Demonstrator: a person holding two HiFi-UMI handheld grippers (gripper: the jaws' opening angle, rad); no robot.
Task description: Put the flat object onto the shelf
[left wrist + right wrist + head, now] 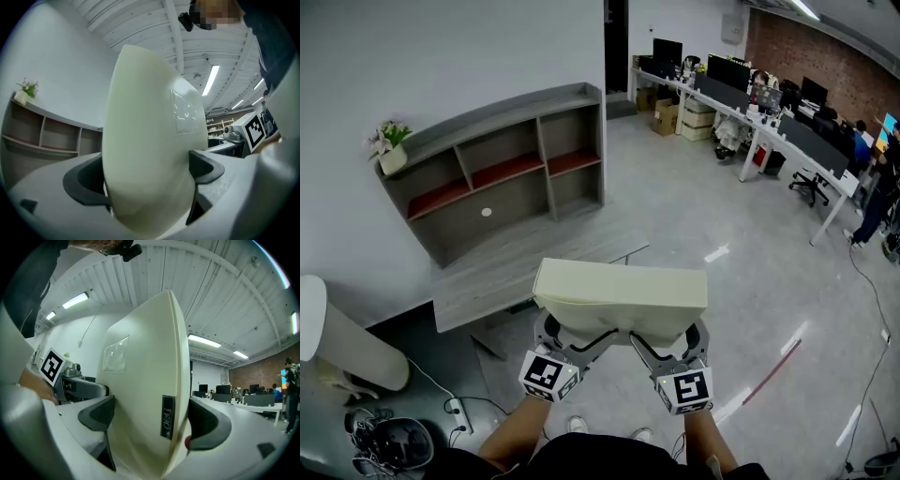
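The flat object [619, 291] is a pale cream slab, held level in front of me by its near edge. My left gripper [572, 337] is shut on its near left part and my right gripper [661, 339] on its near right part. In the left gripper view the cream slab [145, 140] fills the gap and both dark pads [201, 166] press on it. The right gripper view shows the flat object [145, 394] pinched the same way, a small dark label facing the right pad [204, 420]. The grey shelf [502, 169] with red-lined compartments stands against the wall, ahead and to the left.
A low grey table [502, 272] lies between me and the shelf. A small potted plant [389, 145] tops the shelf's left end. A white cylinder [342, 342] and tangled cables [389, 436] sit at lower left. Desks with monitors [769, 112] line the far right.
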